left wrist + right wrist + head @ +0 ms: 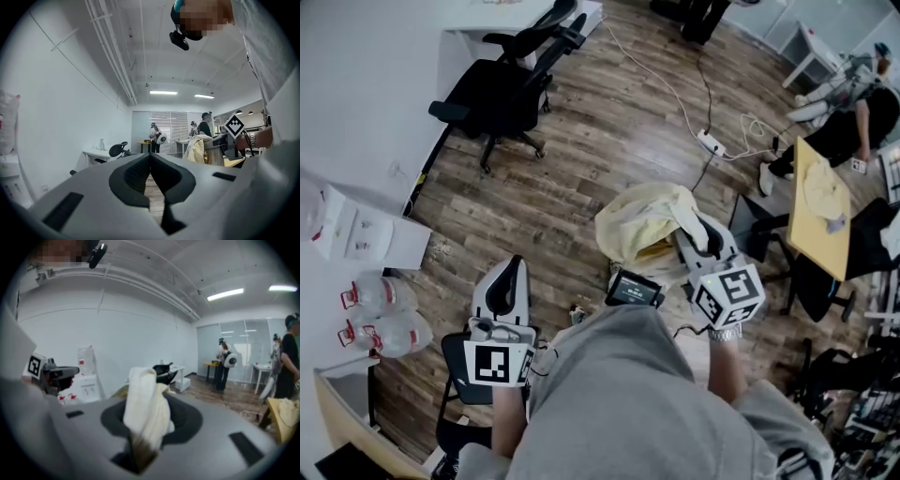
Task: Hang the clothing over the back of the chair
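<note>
Wood-plank floor fills the room under the person, with a black office chair standing by a white desk well away from both tools. The garment, a pale yellow piece of clothing, hangs bunched in the air from the right gripper, whose jaws are clamped on a thick gather of its cloth; the right gripper view shows that fold standing up between the pads while the rest billows out ahead of the tool. The left gripper is held low at the person's other side, its jaws brought together at the tips with nothing between them. The garment looks light, soft and limp. It probably weighs little on the grip, but it will sag, swing and fold on itself, and a single pinch leaves most of it dangling. It looks unlikely to break or slip on the rubbery pads, though a thin hem could pull free. A second hold along an edge, such as a collar or shoulder seam near the first pinch, would likely spread it wide enough to drape evenly over the chair back.
</note>
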Motion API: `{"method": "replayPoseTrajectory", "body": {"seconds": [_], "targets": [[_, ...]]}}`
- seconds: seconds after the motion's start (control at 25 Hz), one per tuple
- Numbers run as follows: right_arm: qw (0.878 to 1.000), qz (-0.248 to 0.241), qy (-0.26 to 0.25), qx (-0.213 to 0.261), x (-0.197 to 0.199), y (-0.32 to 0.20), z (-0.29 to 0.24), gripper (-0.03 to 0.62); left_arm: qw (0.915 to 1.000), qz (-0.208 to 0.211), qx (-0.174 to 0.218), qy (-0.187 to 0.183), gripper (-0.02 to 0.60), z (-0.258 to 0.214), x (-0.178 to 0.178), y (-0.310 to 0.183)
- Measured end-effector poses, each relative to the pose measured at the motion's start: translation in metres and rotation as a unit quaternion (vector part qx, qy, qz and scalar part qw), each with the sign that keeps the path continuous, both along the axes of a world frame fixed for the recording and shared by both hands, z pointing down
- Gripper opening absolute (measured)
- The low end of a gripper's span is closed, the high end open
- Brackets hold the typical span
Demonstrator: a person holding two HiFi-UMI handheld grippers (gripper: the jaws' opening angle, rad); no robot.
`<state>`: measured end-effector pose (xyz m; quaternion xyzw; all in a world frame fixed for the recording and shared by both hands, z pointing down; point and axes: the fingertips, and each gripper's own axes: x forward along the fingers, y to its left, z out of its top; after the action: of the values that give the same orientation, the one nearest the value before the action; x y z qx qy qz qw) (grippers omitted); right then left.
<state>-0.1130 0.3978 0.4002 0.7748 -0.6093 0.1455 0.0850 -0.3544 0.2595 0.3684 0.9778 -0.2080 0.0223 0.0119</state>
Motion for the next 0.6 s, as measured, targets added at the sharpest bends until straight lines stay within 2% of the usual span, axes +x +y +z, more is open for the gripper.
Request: {"method": "replayPoseTrajectory", "body": {"seconds": [0.6], "targets": [[1.000, -0.023, -0.001, -0.005, 0.090, -0.058, -0.002, 0.139, 0.9999, -0.010, -0.005, -0.008, 0.025, -0.001, 0.089, -0.041]]}}
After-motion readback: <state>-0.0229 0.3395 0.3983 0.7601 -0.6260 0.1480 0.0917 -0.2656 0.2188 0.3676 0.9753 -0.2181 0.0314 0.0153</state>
